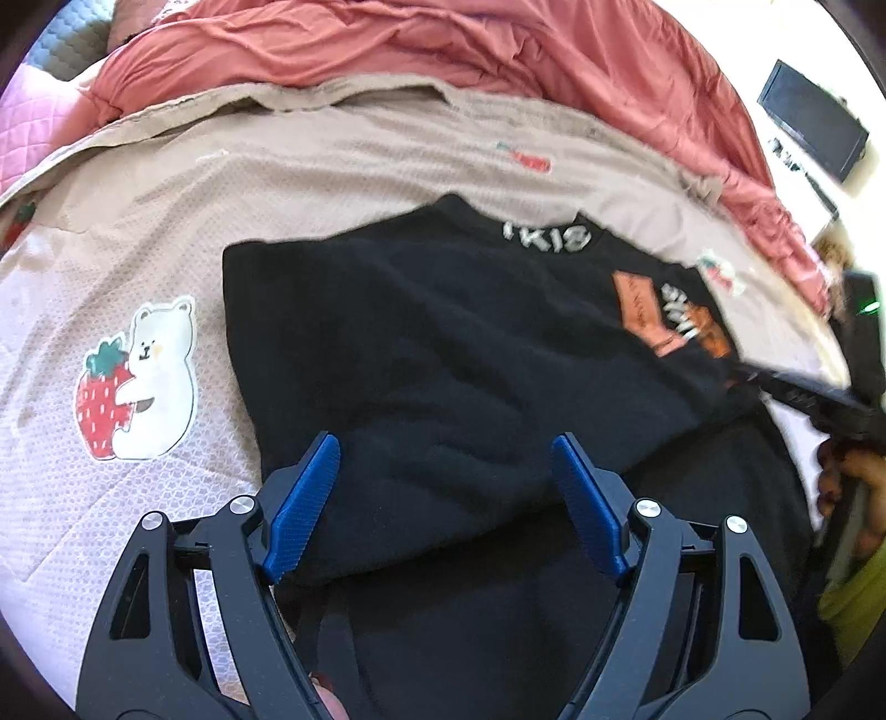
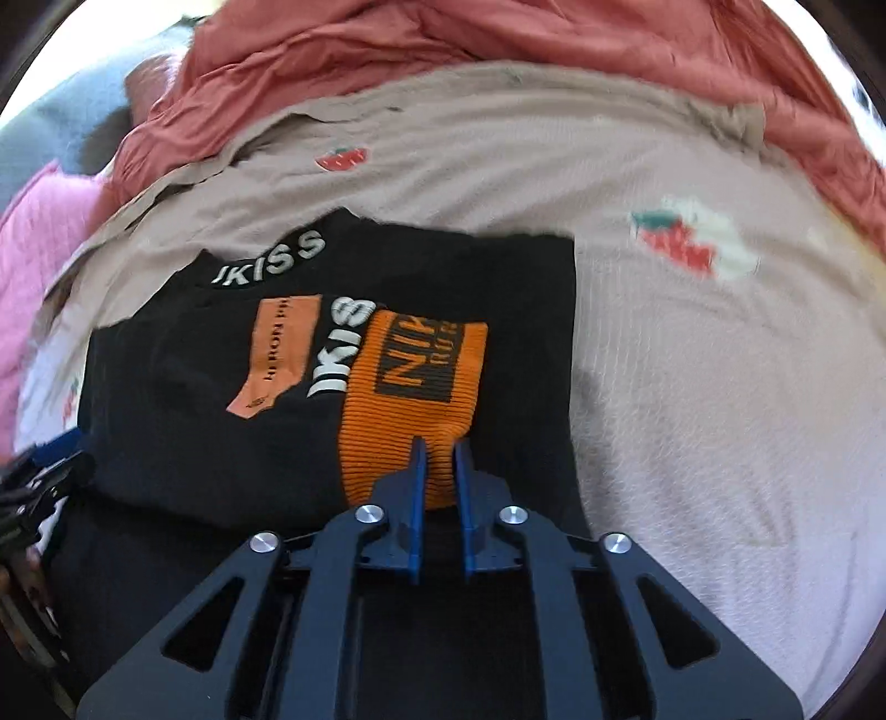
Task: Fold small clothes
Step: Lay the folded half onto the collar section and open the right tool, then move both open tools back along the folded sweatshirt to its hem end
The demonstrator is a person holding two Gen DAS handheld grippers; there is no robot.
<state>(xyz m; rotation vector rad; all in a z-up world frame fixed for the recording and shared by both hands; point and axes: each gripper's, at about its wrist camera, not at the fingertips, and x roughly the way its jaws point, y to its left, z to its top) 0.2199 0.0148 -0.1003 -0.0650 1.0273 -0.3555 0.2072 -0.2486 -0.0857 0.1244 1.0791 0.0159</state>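
Observation:
A black top [image 1: 443,332] with white "IKISS" lettering at the collar lies partly folded on the bed. My left gripper [image 1: 444,443] hovers open over its near left part, blue fingers [image 1: 310,498] wide apart and holding nothing. In the right wrist view the top [image 2: 194,387] shows a peach label and an orange ribbed cuff [image 2: 410,399] laid across its front. My right gripper [image 2: 441,443] is shut on that cuff's near end. The right gripper [image 1: 797,393] appears blurred at the top's right edge in the left wrist view, where the cuff [image 1: 714,338] is barely visible.
A beige bedspread [image 1: 332,166] printed with a bear and strawberry [image 1: 138,382] covers the bed. A salmon duvet [image 1: 443,44] is bunched along the far side, with a pink quilted pillow [image 1: 27,127] at far left. A black monitor [image 1: 808,116] stands at the far right.

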